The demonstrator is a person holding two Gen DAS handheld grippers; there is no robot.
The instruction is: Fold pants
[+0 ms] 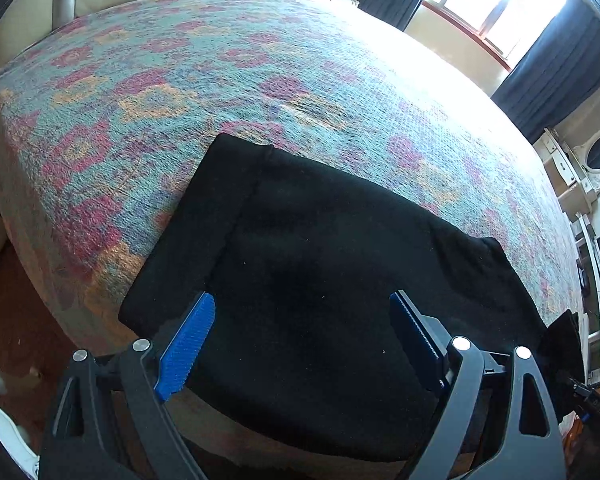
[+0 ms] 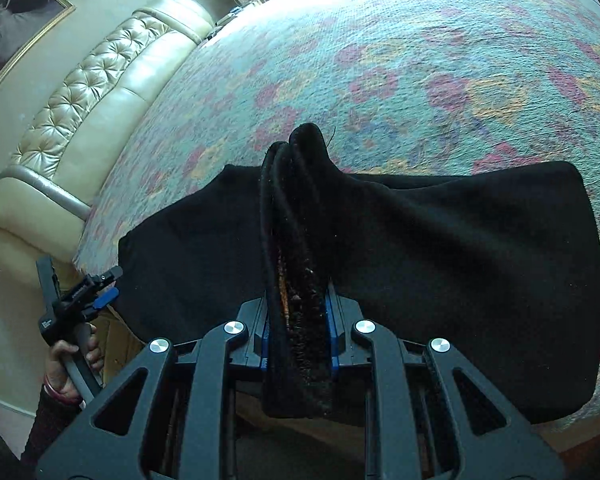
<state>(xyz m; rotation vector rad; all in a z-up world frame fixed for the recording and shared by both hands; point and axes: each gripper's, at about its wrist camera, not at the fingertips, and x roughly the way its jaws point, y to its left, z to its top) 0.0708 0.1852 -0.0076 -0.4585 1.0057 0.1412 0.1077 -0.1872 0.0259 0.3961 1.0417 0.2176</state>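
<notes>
The soft black pants (image 1: 320, 264) lay partly folded on a big bed with a woolly blue, pink and orange flowery cover (image 1: 148, 92). In the left wrist view, the pants filled the middle and the 6 o'clock side of the picture, near the bed's front edge.

The left gripper with blue bumpy pads (image 1: 302, 346) hung just over the pants. Its two fingers stood wide apart and had nothing between them. It pointed toward 12 o'clock, across the bed. In the right wrist view, that same tool showed at 8 o'clock, with the person's hand (image 2: 70, 364) wrapped around its handle beside the bed.

The right gripper with black arms (image 2: 296, 320) was squeezed tight on a thick bunch of the pants. The bunch stood up between the fingers and reached toward 12 o'clock. From there the cloth spread down flat toward 9 o'clock and 3 o'clock.

A puffy cream leather headboard (image 2: 100, 92) curved along the bed at 10 o'clock in the right wrist view. A bright window with dark blue curtains (image 1: 500, 4) sat at 1 o'clock in the left wrist view.
</notes>
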